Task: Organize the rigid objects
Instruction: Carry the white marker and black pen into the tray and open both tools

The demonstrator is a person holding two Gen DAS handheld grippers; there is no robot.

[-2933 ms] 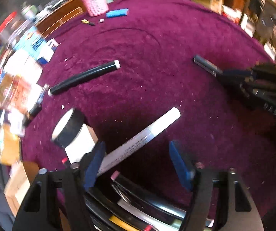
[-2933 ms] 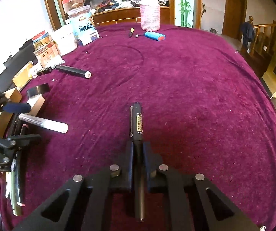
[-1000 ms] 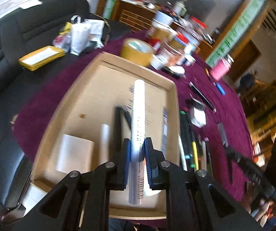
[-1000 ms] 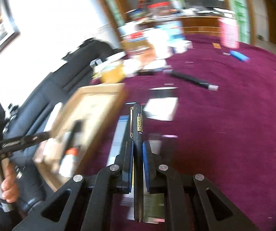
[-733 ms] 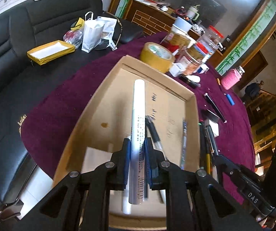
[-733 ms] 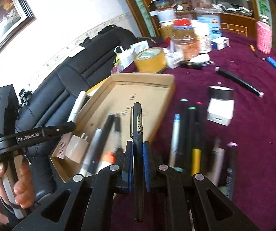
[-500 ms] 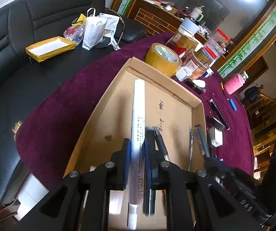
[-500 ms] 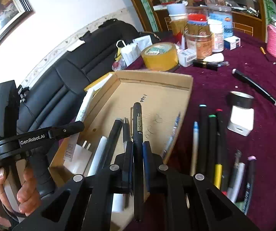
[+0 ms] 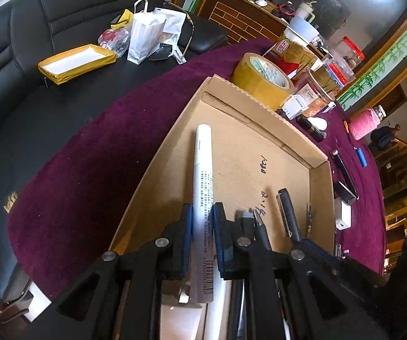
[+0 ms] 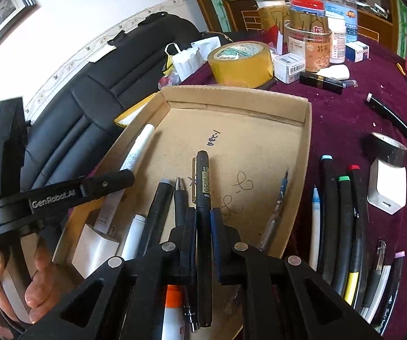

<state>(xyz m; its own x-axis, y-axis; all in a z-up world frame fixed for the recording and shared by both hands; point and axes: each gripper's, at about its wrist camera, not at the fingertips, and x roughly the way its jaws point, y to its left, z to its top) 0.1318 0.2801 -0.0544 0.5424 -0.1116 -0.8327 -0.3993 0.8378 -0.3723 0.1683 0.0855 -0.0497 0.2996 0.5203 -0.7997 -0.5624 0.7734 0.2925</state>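
A shallow cardboard tray [image 9: 263,104] [image 10: 302,147] lies on the purple tablecloth and holds several pens. My left gripper [image 9: 202,215] is shut on a white marker [image 9: 203,170], held over the tray's left side; that marker also shows in the right wrist view [image 10: 138,150]. My right gripper [image 10: 203,221] is shut on a black pen [image 10: 203,187], held over the tray's middle beside other dark pens [image 10: 161,206]. The right gripper's body [image 9: 331,260] shows low right in the left wrist view.
A row of markers [image 10: 342,221] lies right of the tray. A yellow tape roll [image 10: 240,62], jars [image 10: 308,42] and boxes stand beyond the tray. A black tape roll on a white block [image 10: 387,181] sits further right. A black sofa [image 9: 33,42] is left of the table.
Both grippers have moved lower and further over the tray, each still holding its pen. The right gripper's pen now lies over the tray's floor, next to the left gripper.
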